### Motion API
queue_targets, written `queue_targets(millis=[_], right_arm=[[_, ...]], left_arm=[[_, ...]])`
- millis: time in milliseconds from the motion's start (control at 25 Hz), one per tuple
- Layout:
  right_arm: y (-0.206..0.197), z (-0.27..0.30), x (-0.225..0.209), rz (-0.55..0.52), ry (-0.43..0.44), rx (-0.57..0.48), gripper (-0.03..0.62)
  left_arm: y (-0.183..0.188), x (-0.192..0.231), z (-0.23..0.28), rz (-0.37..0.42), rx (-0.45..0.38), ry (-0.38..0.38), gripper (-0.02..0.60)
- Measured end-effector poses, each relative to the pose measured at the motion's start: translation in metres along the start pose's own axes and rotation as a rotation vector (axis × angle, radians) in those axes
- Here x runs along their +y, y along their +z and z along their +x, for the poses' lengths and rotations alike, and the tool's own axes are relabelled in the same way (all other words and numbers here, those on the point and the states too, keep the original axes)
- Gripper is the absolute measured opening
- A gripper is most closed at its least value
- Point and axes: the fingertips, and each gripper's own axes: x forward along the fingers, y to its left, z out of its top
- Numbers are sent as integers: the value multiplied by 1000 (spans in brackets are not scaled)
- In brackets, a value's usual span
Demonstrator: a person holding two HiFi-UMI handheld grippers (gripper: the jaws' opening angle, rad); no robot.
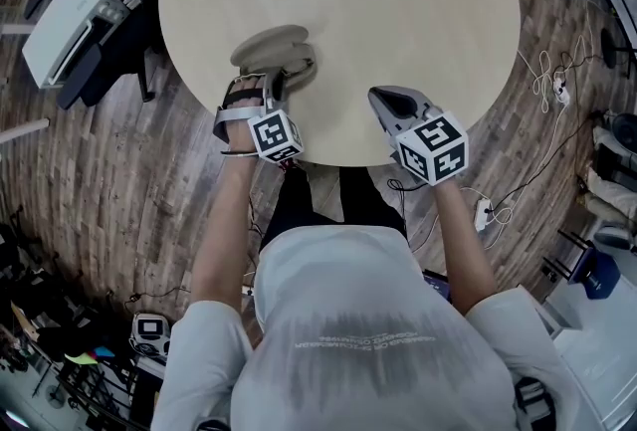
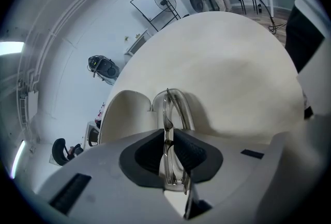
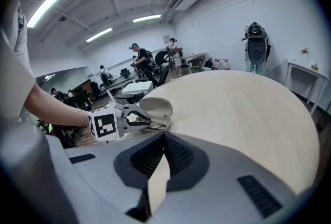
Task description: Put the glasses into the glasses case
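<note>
An open beige glasses case [image 1: 267, 48] lies near the table's front edge, its lid [image 2: 125, 113] raised to the left of its tray [image 2: 187, 110]. My left gripper [image 1: 283, 78] is shut on the clear-framed glasses [image 2: 167, 130] and holds them edge-on, with their far end in the tray. The right gripper view shows the glasses [image 3: 148, 124] reaching from the left gripper [image 3: 135, 120] into the case [image 3: 153, 107]. My right gripper [image 1: 384, 102] hovers over the table's front edge, right of the case, shut [image 3: 163, 154] with nothing between its jaws.
The round beige table [image 1: 398, 1] stands on a wooden floor. A white box [image 1: 62, 25] sits on a dark chair to the left. Cables and a power strip [image 1: 485, 212] lie on the floor at right. People work at desks far behind [image 3: 137, 57].
</note>
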Motion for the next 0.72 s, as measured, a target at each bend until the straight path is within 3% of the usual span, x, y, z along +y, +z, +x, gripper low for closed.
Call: queue_targets(millis=[600,720], right_arm=[[-3,-8,7,-4,3,-13,2],[-3,-7,7,-4,4,-12,2]], left_arm=[[10,-16,-16,-60,-72,-149,60],[10,-17,-17,-117,-92,-198,60]])
